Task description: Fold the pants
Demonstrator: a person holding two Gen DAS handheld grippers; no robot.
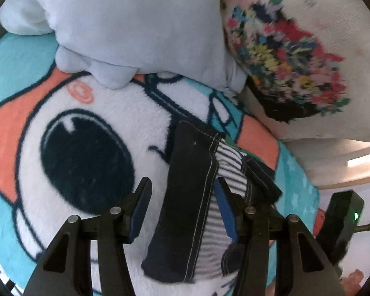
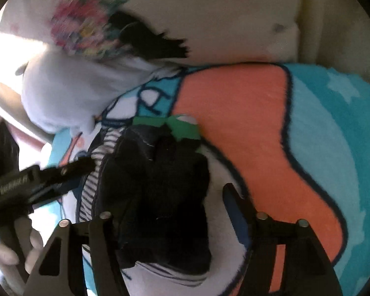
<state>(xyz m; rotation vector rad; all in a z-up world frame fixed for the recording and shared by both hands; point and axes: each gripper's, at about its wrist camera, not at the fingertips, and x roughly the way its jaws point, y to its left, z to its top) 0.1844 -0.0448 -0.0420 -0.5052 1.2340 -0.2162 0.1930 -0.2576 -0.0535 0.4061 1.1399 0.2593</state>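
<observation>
Two grippers hover over a fleece cartoon blanket (image 1: 106, 113), both with their fingers spread apart and grasping nothing. The dark pants (image 1: 187, 197), with white stitching and a striped lining showing, lie bunched on the blanket. In the left wrist view the left gripper (image 1: 182, 207) straddles a narrow folded strip of the pants, its blue pads on either side but not pressing in. In the right wrist view the right gripper (image 2: 170, 212) stands released around the crumpled dark heap of the pants (image 2: 157, 187), with a green patch (image 2: 185, 128) at the far end of the heap. A pale blue pillow (image 1: 135, 24) and a floral cushion (image 1: 296, 56) rest at the blanket's far edge.
</observation>
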